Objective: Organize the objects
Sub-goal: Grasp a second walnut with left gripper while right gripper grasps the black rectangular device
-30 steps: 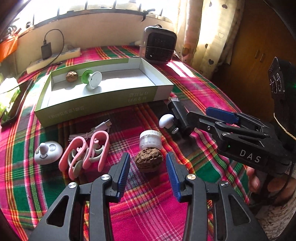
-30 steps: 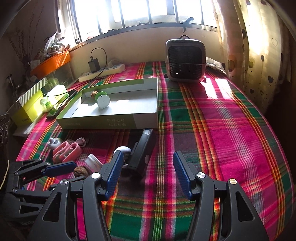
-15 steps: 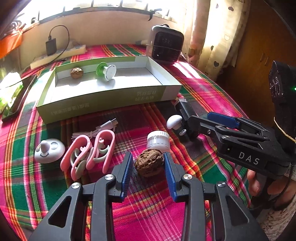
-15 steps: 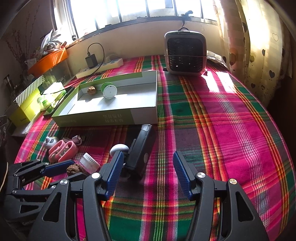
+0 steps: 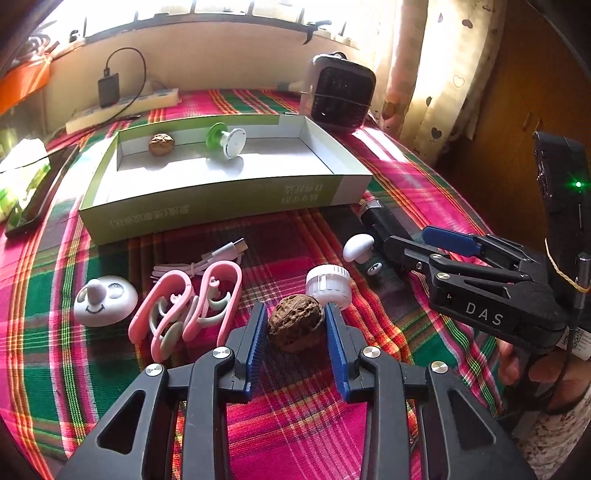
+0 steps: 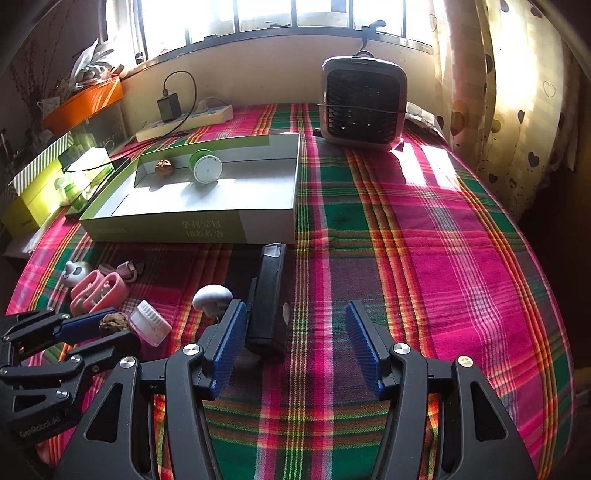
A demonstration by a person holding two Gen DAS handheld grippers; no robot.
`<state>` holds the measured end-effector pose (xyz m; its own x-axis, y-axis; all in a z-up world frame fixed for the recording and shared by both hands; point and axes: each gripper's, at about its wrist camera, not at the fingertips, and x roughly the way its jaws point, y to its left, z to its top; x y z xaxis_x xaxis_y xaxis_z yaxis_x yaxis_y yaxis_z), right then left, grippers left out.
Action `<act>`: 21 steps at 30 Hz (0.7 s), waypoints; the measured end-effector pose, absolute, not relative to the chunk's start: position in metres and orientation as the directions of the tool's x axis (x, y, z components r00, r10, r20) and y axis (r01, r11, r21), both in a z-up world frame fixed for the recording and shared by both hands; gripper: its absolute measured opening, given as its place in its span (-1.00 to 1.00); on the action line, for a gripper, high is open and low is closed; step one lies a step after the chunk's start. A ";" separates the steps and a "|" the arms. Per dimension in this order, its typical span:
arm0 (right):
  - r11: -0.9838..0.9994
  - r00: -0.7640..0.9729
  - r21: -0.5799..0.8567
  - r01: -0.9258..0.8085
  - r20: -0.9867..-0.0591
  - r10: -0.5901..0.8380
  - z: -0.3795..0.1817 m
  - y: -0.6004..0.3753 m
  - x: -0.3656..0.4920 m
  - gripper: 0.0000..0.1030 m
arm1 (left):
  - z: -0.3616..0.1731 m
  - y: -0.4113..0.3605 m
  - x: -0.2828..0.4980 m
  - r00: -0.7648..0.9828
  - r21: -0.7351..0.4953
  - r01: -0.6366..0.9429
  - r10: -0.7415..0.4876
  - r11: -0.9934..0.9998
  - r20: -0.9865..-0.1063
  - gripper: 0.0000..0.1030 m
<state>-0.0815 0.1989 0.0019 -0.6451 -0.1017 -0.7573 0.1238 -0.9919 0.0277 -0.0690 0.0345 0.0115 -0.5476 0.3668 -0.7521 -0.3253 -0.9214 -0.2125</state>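
On the plaid cloth point(image 5: 303, 424), a walnut point(image 5: 294, 322) sits clamped between the left gripper's point(image 5: 295, 334) pads. It's light, hard, rounded and ridged, so best squeezed across its widest middle. The right gripper point(image 6: 295, 347) gapes empty.

Strong daylight is admitted through the window point(image 6: 295, 14), which is blown out to white. Sunlit patches and hard shadows are cast across the plaid cloth point(image 6: 424, 229). Edges are bent and darkened by fisheye distortion.

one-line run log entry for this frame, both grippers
left gripper: shut on walnut, on tablecloth | right gripper: open, empty, over black device | green box: second walnut, green-white spool
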 end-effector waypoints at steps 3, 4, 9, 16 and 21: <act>-0.990 -0.632 0.020 0.137 -0.768 -0.103 -0.002 0.196 -0.087 0.11 | 0.011 0.034 -0.070 -0.547 -0.212 -0.327 0.367 -0.921 -0.753 -0.42; -0.991 -0.630 0.017 0.136 -0.771 -0.099 -0.003 0.196 -0.089 0.11 | 0.012 0.034 -0.070 -0.547 -0.213 -0.326 0.367 -0.921 -0.753 -0.42; -0.990 -0.618 0.019 0.137 -0.780 -0.100 -0.007 0.197 -0.094 0.11 | 0.012 0.035 -0.070 -0.548 -0.212 -0.328 0.368 -0.921 -0.752 -0.42; -0.990 -0.617 0.038 0.139 -0.778 -0.116 -0.006 0.201 -0.098 0.03 | 0.012 0.036 -0.071 -0.548 -0.209 -0.331 0.368 -0.920 -0.751 -0.42; -0.989 -0.620 0.039 0.142 -0.775 -0.119 -0.006 0.202 -0.098 -0.21 | 0.012 0.036 -0.071 -0.548 -0.209 -0.331 0.368 -0.920 -0.751 -0.42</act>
<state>-0.0983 0.2017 -0.0060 -0.6200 -0.1192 -0.7755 0.1416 -0.9892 0.0389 -0.0711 0.0362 0.0119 -0.5476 0.3680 -0.7515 -0.3313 -0.9200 -0.2092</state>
